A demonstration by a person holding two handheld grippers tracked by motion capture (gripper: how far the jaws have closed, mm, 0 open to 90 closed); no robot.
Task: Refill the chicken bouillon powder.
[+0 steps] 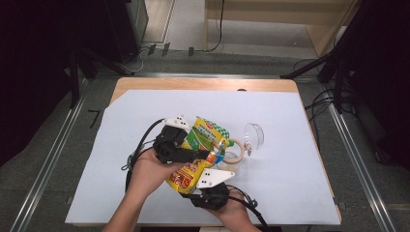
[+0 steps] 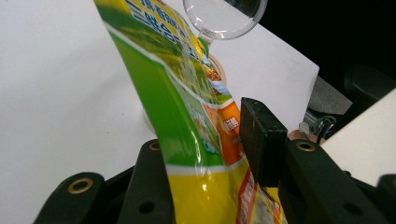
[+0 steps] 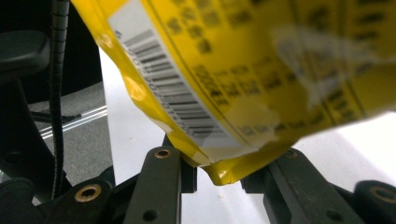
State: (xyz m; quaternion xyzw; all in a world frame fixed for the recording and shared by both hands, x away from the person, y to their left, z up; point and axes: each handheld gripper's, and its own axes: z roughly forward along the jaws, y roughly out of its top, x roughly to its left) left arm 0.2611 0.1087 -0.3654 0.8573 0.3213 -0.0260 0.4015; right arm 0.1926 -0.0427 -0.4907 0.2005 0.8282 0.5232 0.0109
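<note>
Loosely between left gripper [image 2: 219,154] jaws, snack bag [image 2: 187,116]

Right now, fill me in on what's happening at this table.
A person works a yellow and green snack bag with handheld tongs over a white sheet. The right tongs pinch the bag's bottom corner. The bag passes between the jaws of the left tongs, which stand a little apart from it. Beyond the bag lie a roll of tape and a clear plastic cup on its side.

obstacles: tape roll [image 1: 235,150], clear cup [image 1: 253,136] beside pouch [image 1: 198,154] | free: sheet's [image 1: 290,169] other parts
</note>
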